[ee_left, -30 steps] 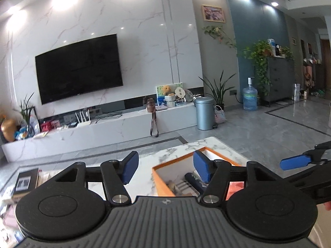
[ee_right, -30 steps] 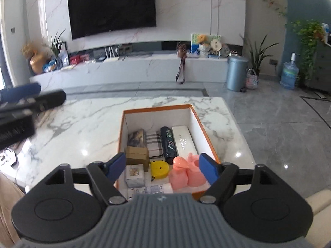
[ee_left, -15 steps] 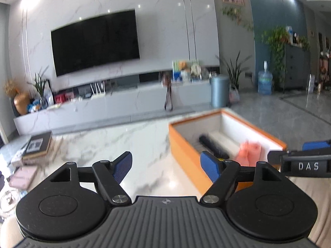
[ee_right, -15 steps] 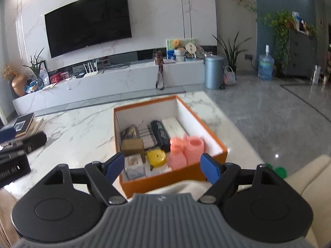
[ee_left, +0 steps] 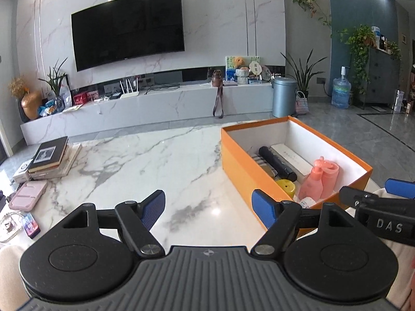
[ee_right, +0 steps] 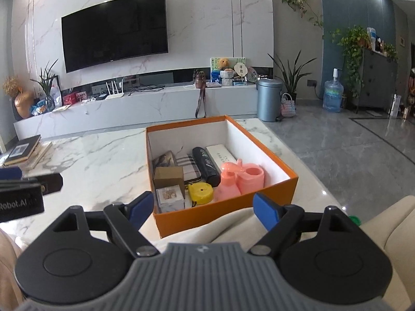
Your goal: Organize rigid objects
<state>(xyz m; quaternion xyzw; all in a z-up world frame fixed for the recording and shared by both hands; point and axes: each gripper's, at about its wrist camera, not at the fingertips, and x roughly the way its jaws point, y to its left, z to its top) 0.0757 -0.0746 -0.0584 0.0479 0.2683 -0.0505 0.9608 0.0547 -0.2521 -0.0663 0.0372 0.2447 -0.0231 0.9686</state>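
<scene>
Orange box (ee_right: 225,211) just beyond empty right gripper (ee_right: 205,207) whose jaws are opening, left gripper (ee_left: 210,208) released, seemingly beside box

left claw (ee_left: 208,204): wide open, empty | right claw (ee_right: 202,208): opening, empty

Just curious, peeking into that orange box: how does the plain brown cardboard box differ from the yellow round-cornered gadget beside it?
The plain brown cardboard box is a dull, sharp-edged cube; the yellow round-cornered gadget is glossy plastic with soft corners. The brown box stands taller, while the yellow gadget lies low and flat. The brown box sits nearer the left wall, the gadget nearer the middle. Both rest inside the orange box, near its front wall.
</scene>
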